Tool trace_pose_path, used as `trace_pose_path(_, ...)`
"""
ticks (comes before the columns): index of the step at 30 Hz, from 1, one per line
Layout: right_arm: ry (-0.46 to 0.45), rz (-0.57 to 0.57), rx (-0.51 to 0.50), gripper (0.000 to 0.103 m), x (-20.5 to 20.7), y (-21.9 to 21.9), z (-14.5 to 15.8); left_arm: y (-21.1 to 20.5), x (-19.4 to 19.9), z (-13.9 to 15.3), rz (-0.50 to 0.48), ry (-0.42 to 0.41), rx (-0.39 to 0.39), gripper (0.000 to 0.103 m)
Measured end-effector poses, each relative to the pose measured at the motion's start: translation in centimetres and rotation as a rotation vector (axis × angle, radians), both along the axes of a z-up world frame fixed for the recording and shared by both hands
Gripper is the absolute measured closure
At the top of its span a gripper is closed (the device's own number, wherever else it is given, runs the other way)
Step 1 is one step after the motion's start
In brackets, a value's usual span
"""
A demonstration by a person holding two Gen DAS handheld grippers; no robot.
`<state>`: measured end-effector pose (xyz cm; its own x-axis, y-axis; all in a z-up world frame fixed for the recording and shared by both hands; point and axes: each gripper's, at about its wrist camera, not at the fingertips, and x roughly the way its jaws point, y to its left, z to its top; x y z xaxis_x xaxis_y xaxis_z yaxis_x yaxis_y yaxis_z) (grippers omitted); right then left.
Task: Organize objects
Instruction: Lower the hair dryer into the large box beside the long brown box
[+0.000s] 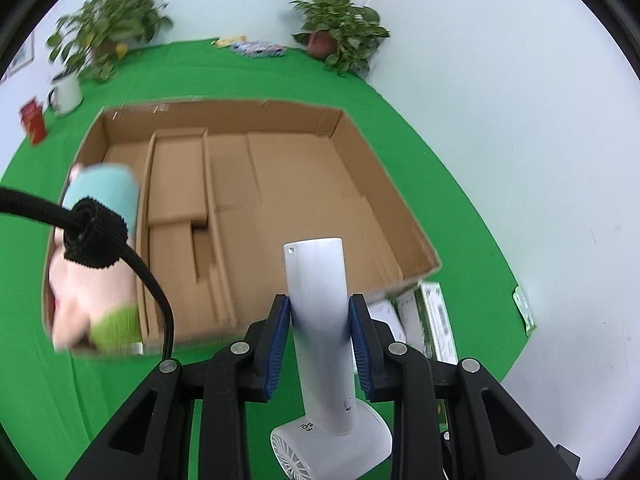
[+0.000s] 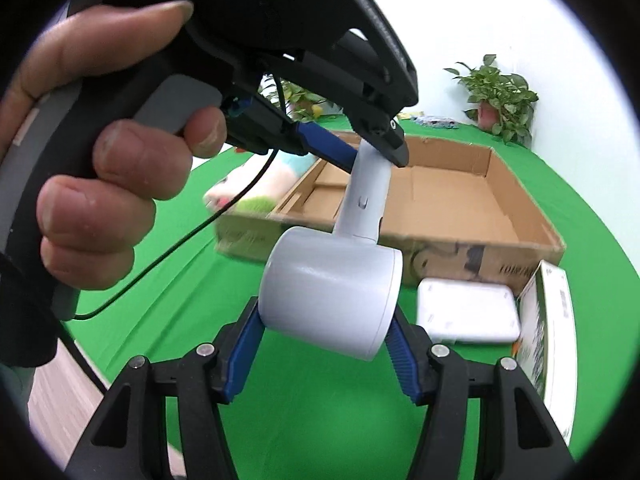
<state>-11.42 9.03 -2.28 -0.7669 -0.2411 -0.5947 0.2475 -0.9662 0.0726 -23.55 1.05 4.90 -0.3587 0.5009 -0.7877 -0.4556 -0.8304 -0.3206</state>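
Item: white handheld fan (image 1: 320, 320), held in the air above the green tabletop (image 1: 280, 76), in front of the near wall of the open cardboard box (image 1: 384, 168). Left gripper (image 1: 320, 344): blue pads closed against both sides of the fan's handle, about midway along it, the handle end projecting past the fingertips toward the box. Right gripper (image 2: 326, 344): jaws roughly half spread, pads pressed on opposite sides of the fan's round head (image 2: 332, 300), so the fan is carried at both ends, handle slanting up from the head. A person's hand (image 2: 100, 184) wraps the left gripper's grip, index finger on its trigger. Box: shallow, brown, loose cardboard sheets lying flat on its floor. Plush toy (image 1: 96, 256): pink, teal and green, at the box's left end, blurred. On the cloth just right of the box's near corner: a flat white case (image 2: 466, 312) and a green-and-white carton (image 2: 548, 320) beside it. Far edge: two potted plants (image 1: 340, 28), white mug (image 1: 66, 92), red packet (image 1: 34, 120).
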Motion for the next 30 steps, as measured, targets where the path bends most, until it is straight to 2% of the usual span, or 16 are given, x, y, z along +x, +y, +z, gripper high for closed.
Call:
trace_pose_path(8,0.069,-0.011,0.026,0.045,-5.0,2.2,3.4,2.6,-5.2,4.2,-0.018,0.075,0.034,0.076)
trace_pose_path(15,0.025,0.004,0.024,0.045,-10.0,3.8,4.9,5.0,-11.3,5.4,-0.012,0.055,-0.008,0.075)
trace_pose_path(18,-0.025,0.016,0.012,0.045,-11.7,3.9,4.6,6.3,-14.6,4.0,0.004,0.018,-0.027,0.075)
trace_pose_path(21,-0.124,0.027,-0.015,0.045,-14.2,4.3,3.0,7.5,-17.7,1.1,0.005,-0.042,-0.073,0.075)
trace_pose_path(25,-0.263,0.047,-0.025,0.045,-16.4,4.8,-0.2,7.9,-20.8,-4.6,0.015,-0.164,-0.086,0.075)
trace_pose_path(30,-0.439,0.079,-0.077,0.045,-18.3,5.2,-3.5,7.3,-21.3,-9.8,0.032,-0.26,-0.111,0.075)
